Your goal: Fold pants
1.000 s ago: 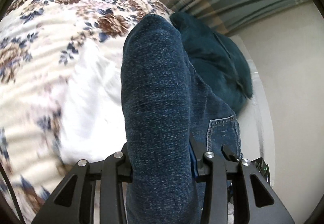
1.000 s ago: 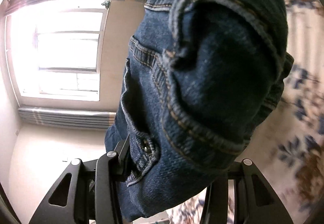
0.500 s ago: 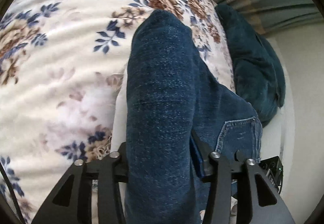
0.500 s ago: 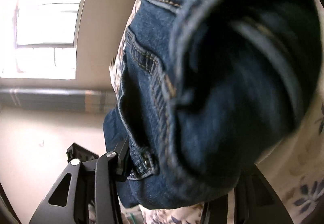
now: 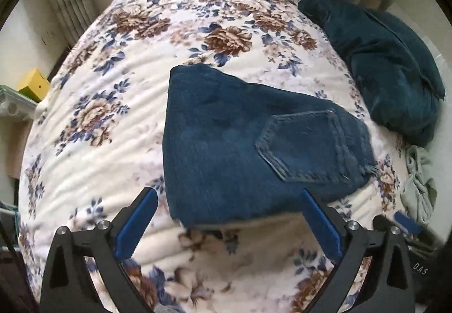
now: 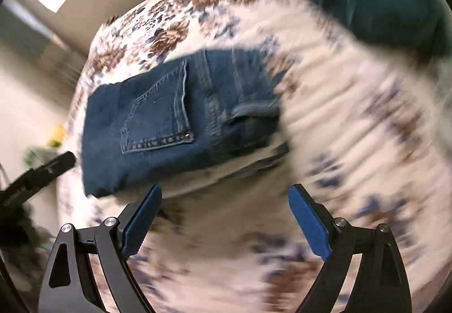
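While both the left claw [image 5: 226, 217] and right claw [image 6: 226, 209] gape wide and empty, the folded dark-blue denim pants [image 5: 254, 140] on the floral bed [image 5: 99, 143] look heavy, thick, best gripped at near edges.

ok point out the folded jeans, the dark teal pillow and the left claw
folded jeans [image 5: 226, 143], left wrist view, plain denim beside the back pocket
dark teal pillow [image 5: 389, 69], left wrist view, middle of its top
left claw [image 5: 226, 222], left wrist view, midway between its open fingertips

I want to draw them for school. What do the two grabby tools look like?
Both look alike. The left tool and right tool each have two flat blue pads set on black frames with triangle-shaped cutouts and round silver screws. The other tool's black body, seen at the left view's edge, has white letters printed on it.
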A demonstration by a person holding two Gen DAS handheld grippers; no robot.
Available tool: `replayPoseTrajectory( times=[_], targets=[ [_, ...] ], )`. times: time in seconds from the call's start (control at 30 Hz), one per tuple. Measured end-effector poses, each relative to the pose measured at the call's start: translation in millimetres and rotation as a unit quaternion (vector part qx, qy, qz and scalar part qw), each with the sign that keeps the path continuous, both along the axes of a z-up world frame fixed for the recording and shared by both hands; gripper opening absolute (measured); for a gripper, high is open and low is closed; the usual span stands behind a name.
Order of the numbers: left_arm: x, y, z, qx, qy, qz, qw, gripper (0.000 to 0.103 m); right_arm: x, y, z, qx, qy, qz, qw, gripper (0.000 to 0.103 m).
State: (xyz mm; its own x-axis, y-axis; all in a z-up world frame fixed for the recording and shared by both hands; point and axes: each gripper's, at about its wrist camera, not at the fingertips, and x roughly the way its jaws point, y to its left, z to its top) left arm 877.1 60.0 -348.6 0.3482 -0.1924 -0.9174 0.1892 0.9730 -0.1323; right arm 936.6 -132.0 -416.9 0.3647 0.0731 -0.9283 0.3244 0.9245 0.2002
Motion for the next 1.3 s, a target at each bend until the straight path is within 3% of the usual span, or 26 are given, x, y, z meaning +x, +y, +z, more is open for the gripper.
replayPoseTrajectory(
  times=[0.03,0.13,0.17,0.37,0.73,0.93,1.3],
  targets=[
    [-7,-2,8,-0.001,-0.001,0.003,1.0000,0.102,-3,2,18,-0.040,-0.005,0.010,0.999,0.093],
    [-29,-7,32,-0.002,-0.008,0.011,0.9999,0.102,-25,0,64,-0.098,-0.020,0.025,0.995,0.093],
    [-37,-10,41,0.001,-0.013,0.013,0.9998,0.102,-63,0,80,-0.104,-0.024,0.026,0.994,0.093],
    [-87,-13,101,0.021,-0.056,0.039,0.9975,0.102,-141,-3,203,-0.138,-0.062,0.051,0.987,0.093],
    [-204,-14,209,0.035,-0.127,0.075,0.9885,0.102,-253,-28,318,-0.139,-0.133,0.085,0.978,0.093],
    [-269,-18,260,0.036,-0.162,0.065,0.9840,0.102,-329,-29,380,-0.146,-0.164,0.092,0.971,0.093],
    [-393,9,313,0.019,-0.195,0.046,0.9796,0.102,-492,-8,465,-0.159,-0.207,0.080,0.962,0.093]
  ],
)
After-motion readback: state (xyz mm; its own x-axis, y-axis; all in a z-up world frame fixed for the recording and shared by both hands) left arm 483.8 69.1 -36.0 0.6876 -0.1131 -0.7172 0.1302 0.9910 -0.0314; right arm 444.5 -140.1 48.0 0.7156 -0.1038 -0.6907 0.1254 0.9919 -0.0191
